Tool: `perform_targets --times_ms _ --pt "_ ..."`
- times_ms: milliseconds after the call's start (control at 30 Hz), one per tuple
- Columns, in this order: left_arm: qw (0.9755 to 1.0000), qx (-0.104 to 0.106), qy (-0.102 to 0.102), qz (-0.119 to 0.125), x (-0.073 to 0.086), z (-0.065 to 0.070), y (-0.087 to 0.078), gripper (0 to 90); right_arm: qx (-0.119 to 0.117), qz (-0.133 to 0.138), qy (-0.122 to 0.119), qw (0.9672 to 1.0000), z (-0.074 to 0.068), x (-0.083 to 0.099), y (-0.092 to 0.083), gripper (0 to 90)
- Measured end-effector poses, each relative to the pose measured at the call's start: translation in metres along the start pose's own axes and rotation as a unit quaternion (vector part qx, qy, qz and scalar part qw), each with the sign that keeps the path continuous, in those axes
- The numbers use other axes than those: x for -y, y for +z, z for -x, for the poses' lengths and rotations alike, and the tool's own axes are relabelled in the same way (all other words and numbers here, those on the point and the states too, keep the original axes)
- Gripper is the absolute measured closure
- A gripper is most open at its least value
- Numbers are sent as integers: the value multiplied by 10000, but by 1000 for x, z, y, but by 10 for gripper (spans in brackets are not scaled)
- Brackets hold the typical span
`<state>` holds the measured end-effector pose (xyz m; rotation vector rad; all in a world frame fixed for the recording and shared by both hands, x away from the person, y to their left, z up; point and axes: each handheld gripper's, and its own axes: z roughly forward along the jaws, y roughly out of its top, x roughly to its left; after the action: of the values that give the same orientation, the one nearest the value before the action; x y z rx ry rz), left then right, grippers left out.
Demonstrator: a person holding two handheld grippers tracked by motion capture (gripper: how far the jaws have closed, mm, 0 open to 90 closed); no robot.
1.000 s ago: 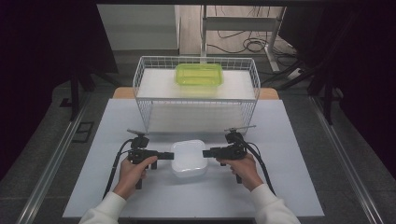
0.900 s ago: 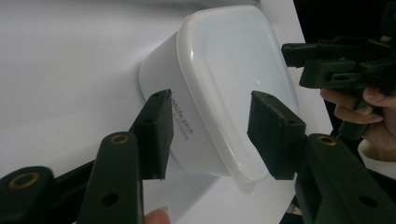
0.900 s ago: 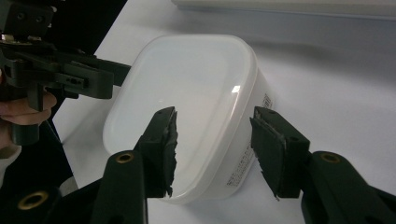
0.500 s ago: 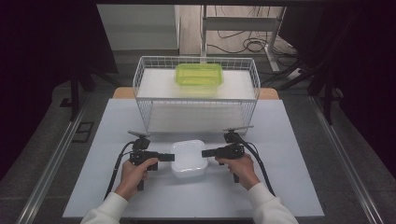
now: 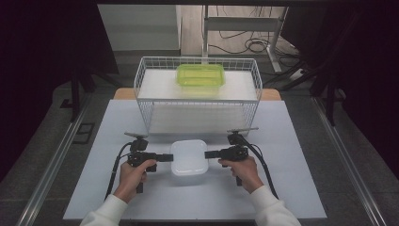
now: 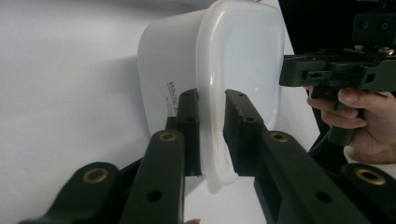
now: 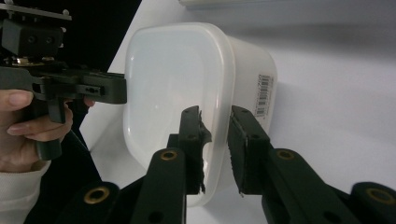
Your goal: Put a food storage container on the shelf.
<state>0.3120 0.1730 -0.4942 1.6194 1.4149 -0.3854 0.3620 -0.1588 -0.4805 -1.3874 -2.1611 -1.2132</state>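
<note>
A white plastic food box (image 5: 189, 157) with its lid on is sitting on the white tabletop (image 5: 94, 141), close to the person and just in front of the wire basket (image 5: 141, 89); a green box (image 5: 200, 74) is resting on top of that basket, well apart from the white one.

The left gripper (image 5: 165, 157) is coming at the white box from its left side and the right gripper (image 5: 210, 154) from its right side; both pairs of jaws have just been closing, and the lid's rim is sitting between them on each side (image 6: 211, 130) (image 7: 215, 140). They are standing very near the rim, but a thin gap is still showing, so they are not squeezing it yet.

The box is looking light and probably empty; its plastic is smooth and a bit bendy, so it may be slippery; the sticking-out rim looks like the best place to pinch, one side each, so the box is staying level.

There is lots of open room on the tabletop to the left, right and near side; the basket wall is standing close behind, so lifting up first may be safest.
</note>
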Motion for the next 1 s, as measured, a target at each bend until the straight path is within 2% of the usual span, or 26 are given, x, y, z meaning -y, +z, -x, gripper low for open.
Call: perform_targets --times_ms 267,567,800,1000 --pt "9998 -74 163 44 0 7 -3 783 53 86 -172 9998 -6 2 -5 771" --pt "9980 -181 583 181 -1 24 -11 783 9 282 -447 9986 -15 2 -17 777" --pt "9967 -295 723 243 -2 28 -14 776 -10 390 -676 9969 -24 2 -24 780" --pt "9959 -291 791 337 -2 31 -17 772 -26 482 -867 9951 -31 1 -28 781"
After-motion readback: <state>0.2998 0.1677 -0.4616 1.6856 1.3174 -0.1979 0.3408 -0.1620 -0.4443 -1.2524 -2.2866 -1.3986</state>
